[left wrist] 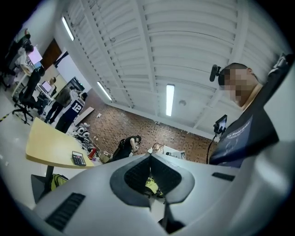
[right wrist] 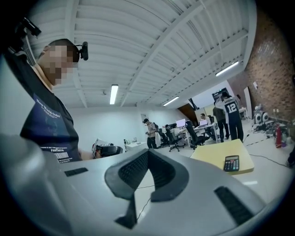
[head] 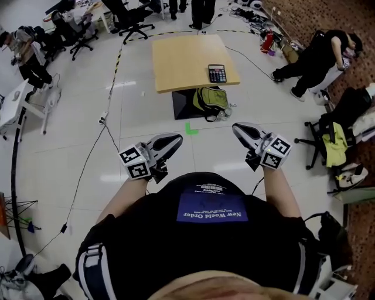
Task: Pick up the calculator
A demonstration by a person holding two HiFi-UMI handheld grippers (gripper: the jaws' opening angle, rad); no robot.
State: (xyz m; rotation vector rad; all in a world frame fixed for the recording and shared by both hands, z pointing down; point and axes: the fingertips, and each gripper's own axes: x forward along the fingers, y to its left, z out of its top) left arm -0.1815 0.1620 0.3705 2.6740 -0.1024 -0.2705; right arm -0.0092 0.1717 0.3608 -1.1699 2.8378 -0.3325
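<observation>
A black calculator (head: 217,72) lies near the front right corner of a light wooden table (head: 181,55) some way ahead of me. It also shows small in the left gripper view as the calculator (left wrist: 79,158) and in the right gripper view as the calculator (right wrist: 231,163). My left gripper (head: 176,139) and right gripper (head: 238,128) are held close to my body, well short of the table. Both are shut with nothing between the jaws, tips meeting in the left gripper (left wrist: 150,156) view and the right gripper (right wrist: 147,152) view.
A green and black backpack (head: 210,99) sits on the floor against the table's base. Cables run across the white floor. Office chairs (head: 133,17) stand beyond the table, a person (head: 313,58) bends at the right, and a chair with clothes (head: 331,140) is nearby.
</observation>
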